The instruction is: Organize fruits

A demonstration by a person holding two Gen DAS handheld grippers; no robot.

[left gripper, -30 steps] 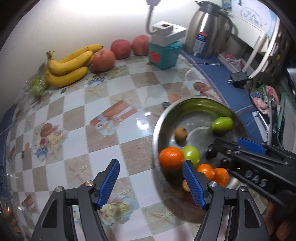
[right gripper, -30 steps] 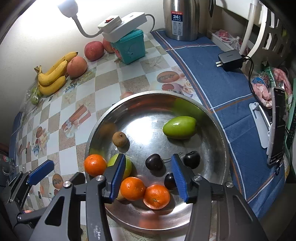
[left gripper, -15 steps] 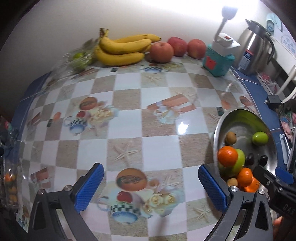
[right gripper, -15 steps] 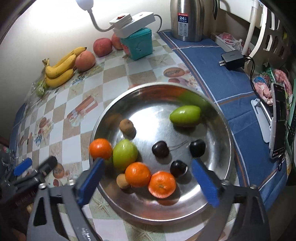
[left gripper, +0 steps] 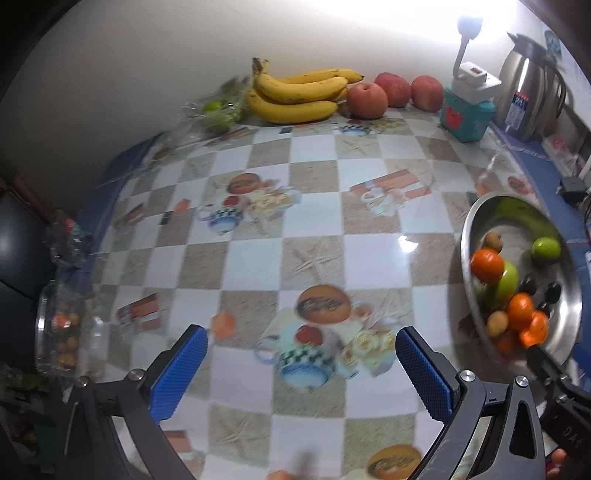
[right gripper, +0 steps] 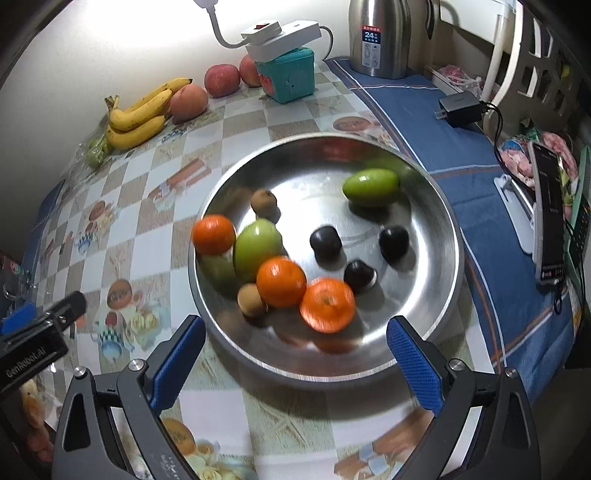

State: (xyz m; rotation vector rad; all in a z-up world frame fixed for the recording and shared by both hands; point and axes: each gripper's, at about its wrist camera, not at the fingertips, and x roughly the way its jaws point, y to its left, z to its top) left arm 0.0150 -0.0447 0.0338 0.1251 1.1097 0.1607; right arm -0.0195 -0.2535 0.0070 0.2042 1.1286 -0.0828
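Left gripper (left gripper: 301, 365): blue-padded fingers (left gripper: 177, 373) spread wide, nothing between them, over bare checkered tablecloth on the table (left gripper: 258, 266). Jaws have just been opening.

Right gripper (right gripper: 295, 363): blue fingers (right gripper: 415, 369) also wide apart and empty, over the near rim of the round stainless steel bowl (right gripper: 439, 236). Its jaws have just been opening too.

Bowl contents, right wrist view:
- three orange mandarins: one (right gripper: 213, 234) against the left wall, two (right gripper: 281, 281) (right gripper: 327, 304) touching each other near the front
- larger pale green fruit (right gripper: 256, 246) between the left mandarin and the middle one
- oval green fruit (right gripper: 370, 184) alone at the far right side
- three dark, near-black round fruits (right gripper: 325, 241) (right gripper: 393, 242) (right gripper: 359, 275), right of centre, apart from each other
- two small brown round fruits: one (right gripper: 263, 201) at the far left, one (right gripper: 252, 300) touching the front mandarin

Along the back wall, outside the bowl: bunch of yellow bananas (left gripper: 299, 94), three red-orange apples (left gripper: 367, 99) in a row to its right, clear bag of small green fruit (left gripper: 218, 112) to its left. Right of the apples: teal plastic box (left gripper: 467, 116) with a white power strip (right gripper: 280, 35) on top, then a stainless steel thermos jug (right gripper: 380, 37) on the blue cloth (right gripper: 424, 122).

Left table edge in the left wrist view: clear plastic tray (left gripper: 61, 328) with small orange-brown fruit, blurred.
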